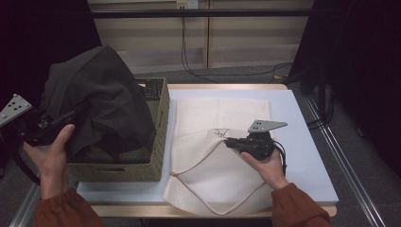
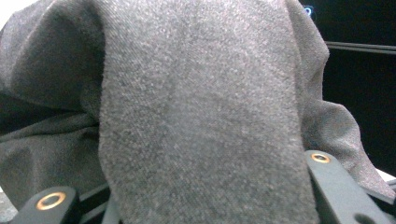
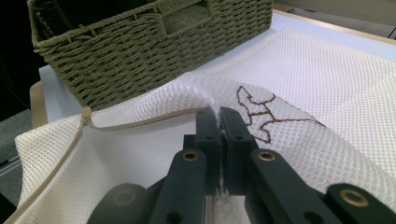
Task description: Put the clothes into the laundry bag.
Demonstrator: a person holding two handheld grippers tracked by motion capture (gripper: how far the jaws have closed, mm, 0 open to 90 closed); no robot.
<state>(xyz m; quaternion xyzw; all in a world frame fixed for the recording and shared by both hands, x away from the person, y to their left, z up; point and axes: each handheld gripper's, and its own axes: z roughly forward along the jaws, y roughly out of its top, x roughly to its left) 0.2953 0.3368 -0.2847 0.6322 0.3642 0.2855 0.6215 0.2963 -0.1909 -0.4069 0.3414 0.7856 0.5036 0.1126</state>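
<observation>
The left gripper [image 1: 45, 124] had a thick fold of the dark garment [image 1: 101, 101] clenched between its jaws, and the bulk of that cloth hung over the woven basket [image 1: 158, 142], part lifted clear, part draped down inside it. Just right of the basket lay the white mesh laundry bag [image 1: 217, 161], and the right gripper [image 1: 231, 142] was pinched tight on the bag's upper layer near the zip [image 3: 140, 122], holding the mouth propped open toward the basket.

Plenty could have gone wrong from there. The garment was big and floppy, the bag's opening shallow; trailing cloth looked likely to snag the basket's rim and drag the basket toward the bag. The grip sat on one fold alone, so the weight of the rest might have slid it out on the way over. And the right gripper held only thin mesh: a tug from incoming fabric could have pulled it free and let the mouth flop shut.
</observation>
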